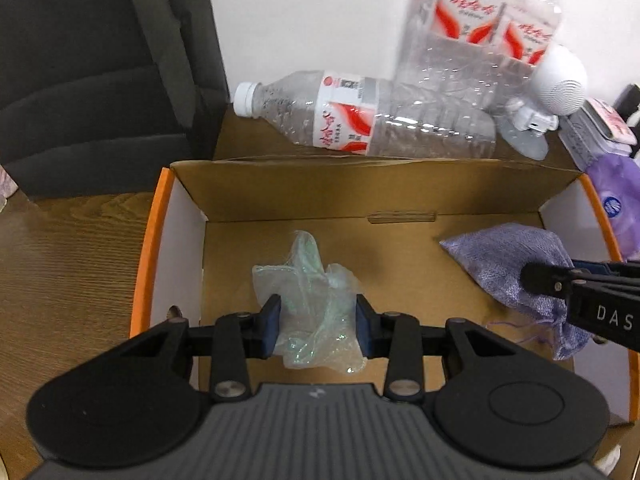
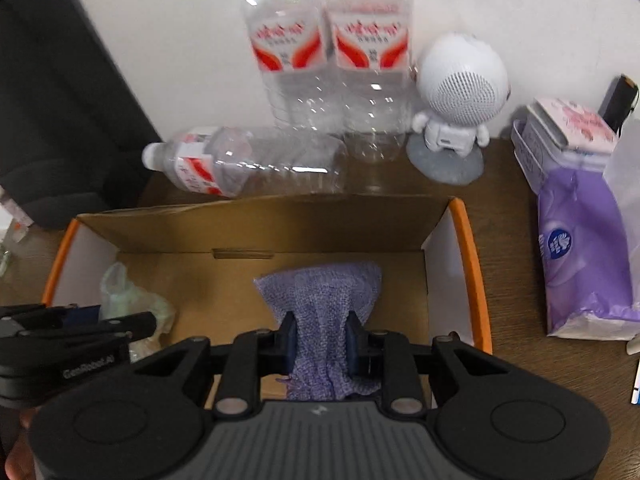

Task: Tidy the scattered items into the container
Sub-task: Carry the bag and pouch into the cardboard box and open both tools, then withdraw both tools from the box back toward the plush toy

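- Left gripper (image 1: 318,326): jaws apart around the plastic bag (image 1: 312,304), pads beside its edges and not clearly pressing; the bag looks as good as let go.
- The bag lies straight ahead between the pads, over the floor of the box (image 1: 152,240), long axis running away from the tongs.
- Right gripper (image 2: 320,344): clamped on the purple pouch (image 2: 324,300), which fans out ahead of the pads, inside the box.
- The coming move, I judge: the right jaws part so the pouch drops where it hangs.

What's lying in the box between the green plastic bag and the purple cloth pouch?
Nothing: bare cardboard box floor separates the green plastic bag from the purple pouch, clearest in the left wrist view.
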{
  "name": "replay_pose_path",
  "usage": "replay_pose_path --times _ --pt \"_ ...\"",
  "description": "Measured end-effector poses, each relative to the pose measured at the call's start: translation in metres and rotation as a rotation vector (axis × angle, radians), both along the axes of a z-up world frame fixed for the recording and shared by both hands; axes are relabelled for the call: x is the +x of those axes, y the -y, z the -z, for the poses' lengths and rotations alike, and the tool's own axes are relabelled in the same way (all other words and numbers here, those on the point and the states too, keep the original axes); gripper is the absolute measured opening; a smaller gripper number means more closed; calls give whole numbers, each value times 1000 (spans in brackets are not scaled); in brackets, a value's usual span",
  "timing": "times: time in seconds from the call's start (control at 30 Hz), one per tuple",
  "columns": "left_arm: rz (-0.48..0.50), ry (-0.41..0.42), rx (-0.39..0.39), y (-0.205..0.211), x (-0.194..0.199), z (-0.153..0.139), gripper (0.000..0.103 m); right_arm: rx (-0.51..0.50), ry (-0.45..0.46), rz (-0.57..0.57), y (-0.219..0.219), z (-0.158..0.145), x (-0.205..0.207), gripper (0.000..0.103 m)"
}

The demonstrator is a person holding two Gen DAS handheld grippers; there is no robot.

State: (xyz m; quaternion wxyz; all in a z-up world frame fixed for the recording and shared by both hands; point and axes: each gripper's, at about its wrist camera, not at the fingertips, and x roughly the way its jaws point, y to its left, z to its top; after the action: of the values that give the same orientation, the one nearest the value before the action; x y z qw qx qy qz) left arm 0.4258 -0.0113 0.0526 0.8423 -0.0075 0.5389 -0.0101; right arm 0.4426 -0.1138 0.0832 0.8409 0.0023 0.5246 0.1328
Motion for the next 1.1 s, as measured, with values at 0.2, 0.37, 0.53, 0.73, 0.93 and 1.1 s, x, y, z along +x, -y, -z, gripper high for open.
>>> replay_pose_path --times 0.2,0.37,0.53,0.73,0.93,1.1 --pt "-62 47 17 -5 6 -1 80 -38 -10 15 -10 15 9 44" --pt "-29 75 -2 -9 -7 -19 94 -13 -4 21 -4 5 -3 65" --pt "-28 84 4 -11 -31 -46 99 -22 -2 21 -1 -18 -20 74" --pt "-7 99 -67 -12 -83 -62 103 -12 -20 -17 4 -27 -59 83" --pt "-9 125 -53 -17 -125 -63 103 21 -88 56 17 -16 -89 82" --pt "-37 130 -22 -21 -139 -68 103 -1 -85 105 15 -20 -102 83"
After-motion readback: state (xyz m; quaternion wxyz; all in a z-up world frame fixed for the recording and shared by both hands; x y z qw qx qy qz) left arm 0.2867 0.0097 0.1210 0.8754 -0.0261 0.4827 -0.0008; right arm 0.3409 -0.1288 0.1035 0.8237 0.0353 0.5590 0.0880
